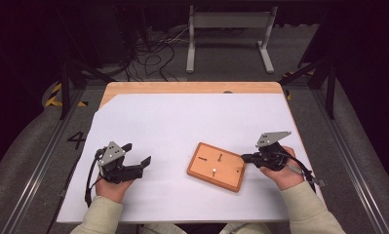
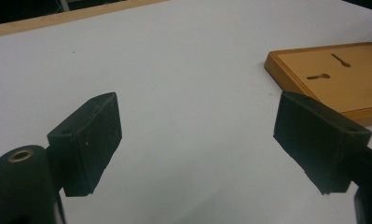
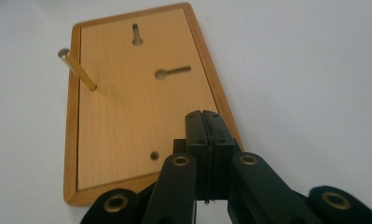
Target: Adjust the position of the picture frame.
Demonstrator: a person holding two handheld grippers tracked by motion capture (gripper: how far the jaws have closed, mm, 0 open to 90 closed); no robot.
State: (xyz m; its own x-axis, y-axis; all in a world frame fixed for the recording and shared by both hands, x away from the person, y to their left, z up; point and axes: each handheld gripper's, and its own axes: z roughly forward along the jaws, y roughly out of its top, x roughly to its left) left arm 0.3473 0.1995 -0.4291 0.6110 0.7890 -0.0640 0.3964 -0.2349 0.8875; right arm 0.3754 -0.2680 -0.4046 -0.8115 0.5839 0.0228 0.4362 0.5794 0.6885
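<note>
Sleeves, pale, two, enter at the near edge of the high view; each hand carries one set of black tongs.

Left tongs (image 1: pixel 139 153): near left of the table, jaws spread wide, nothing between them. In the left gripper view both pads (image 2: pixel 93 140) stand over bare white sheet.

Right tongs (image 1: pixel 245 157): near right, jaws pressed together pad to pad, nothing held. Tips sit at the right end of the wooden board (image 1: pixel 216 166); in the right gripper view they lie over the board's near edge (image 3: pixel 127 184); whether they touch it cannot be told.

Table (image 1: pixel 192 87): light wood, covered almost wholly by a white sheet (image 1: pixel 182 126); a wood strip shows at the far edge.

Room: dark; grey floor, yellow-black tape at far left, a tangle of cables (image 1: pixel 153 53) and a grey metal stand (image 1: pixel 228 36) beyond the table.

Wooden board: rectangular, raised rim, flat on the sheet, right of centre, between the two tongs. Long axis runs from far left to near right, skewed to the table edges. Two keyhole slots (image 3: pixel 172 72) are cut in its face. One brass pin (image 3: pixel 79 70) stands in the board.
</note>
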